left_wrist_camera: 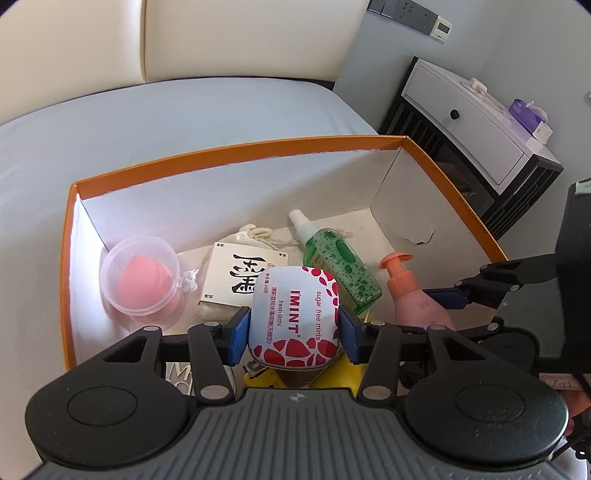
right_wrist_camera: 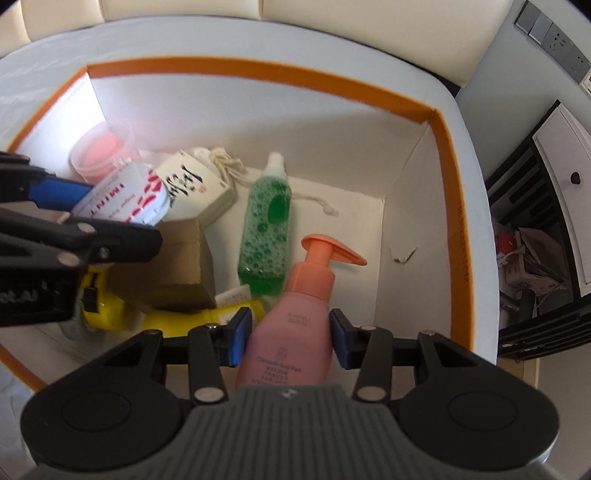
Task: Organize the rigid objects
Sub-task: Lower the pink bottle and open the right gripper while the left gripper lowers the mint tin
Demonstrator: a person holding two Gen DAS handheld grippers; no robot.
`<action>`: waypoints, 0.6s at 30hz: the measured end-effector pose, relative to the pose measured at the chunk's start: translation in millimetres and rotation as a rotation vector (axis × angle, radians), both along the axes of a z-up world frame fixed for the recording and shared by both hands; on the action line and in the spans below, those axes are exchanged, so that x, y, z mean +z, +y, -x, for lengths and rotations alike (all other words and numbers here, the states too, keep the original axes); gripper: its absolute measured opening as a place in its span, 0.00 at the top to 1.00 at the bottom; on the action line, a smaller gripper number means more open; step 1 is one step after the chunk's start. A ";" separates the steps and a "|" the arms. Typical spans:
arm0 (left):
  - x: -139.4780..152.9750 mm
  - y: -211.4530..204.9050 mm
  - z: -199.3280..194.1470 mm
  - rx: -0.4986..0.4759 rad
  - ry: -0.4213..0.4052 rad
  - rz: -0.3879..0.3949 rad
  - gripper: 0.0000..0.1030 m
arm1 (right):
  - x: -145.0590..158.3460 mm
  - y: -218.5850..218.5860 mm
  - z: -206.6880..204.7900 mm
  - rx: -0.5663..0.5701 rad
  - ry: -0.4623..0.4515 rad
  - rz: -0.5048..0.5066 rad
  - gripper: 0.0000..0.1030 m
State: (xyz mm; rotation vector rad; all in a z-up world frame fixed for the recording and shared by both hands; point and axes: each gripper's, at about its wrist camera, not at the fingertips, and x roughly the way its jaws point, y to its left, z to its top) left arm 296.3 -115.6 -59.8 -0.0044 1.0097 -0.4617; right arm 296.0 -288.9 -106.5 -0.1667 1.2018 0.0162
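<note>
My left gripper [left_wrist_camera: 293,328] is shut on a white and red mint tin [left_wrist_camera: 293,317] and holds it over the orange-rimmed box [left_wrist_camera: 236,147]. My right gripper [right_wrist_camera: 288,336] has its pads against a pink pump bottle [right_wrist_camera: 295,325] that stands inside the box [right_wrist_camera: 258,66]. In the box lie a green spray bottle [right_wrist_camera: 266,229], a cream calligraphy box [right_wrist_camera: 195,188], a clear tub with a pink sponge [left_wrist_camera: 142,277], a brown carton [right_wrist_camera: 170,266] and a yellow item [right_wrist_camera: 107,306]. The left gripper and tin [right_wrist_camera: 125,195] also show in the right wrist view.
The box sits on a grey bed sheet [left_wrist_camera: 147,122] in front of a cream headboard [left_wrist_camera: 221,33]. A black and white bedside cabinet [left_wrist_camera: 472,122] stands to the right. The box's right floor [right_wrist_camera: 369,236] has a small tear.
</note>
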 end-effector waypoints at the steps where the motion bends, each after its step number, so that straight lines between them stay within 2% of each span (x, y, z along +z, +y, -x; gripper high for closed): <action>1: -0.8 -0.7 -1.1 0.000 0.001 -0.003 0.45 | -0.7 -0.2 -0.1 0.003 -0.001 0.001 0.56; 2: -1.5 -1.1 -2.0 0.000 0.002 -0.005 0.45 | -0.1 0.0 0.4 0.009 -0.008 0.002 0.59; 10: -4.7 -0.8 -6.8 0.010 0.018 -0.006 0.45 | 9.6 0.1 2.1 0.027 -0.039 0.015 0.59; 14: -5.0 0.1 -8.2 0.024 0.035 0.005 0.45 | 29.1 -2.8 9.9 0.024 -0.113 -0.001 0.58; 15: -5.5 -0.2 -8.3 0.026 0.041 0.006 0.45 | 35.6 -2.3 13.2 0.025 -0.143 0.016 0.54; 18: -6.3 -3.0 -8.3 0.034 0.053 -0.003 0.45 | 52.1 -1.2 21.9 0.035 -0.224 0.088 0.54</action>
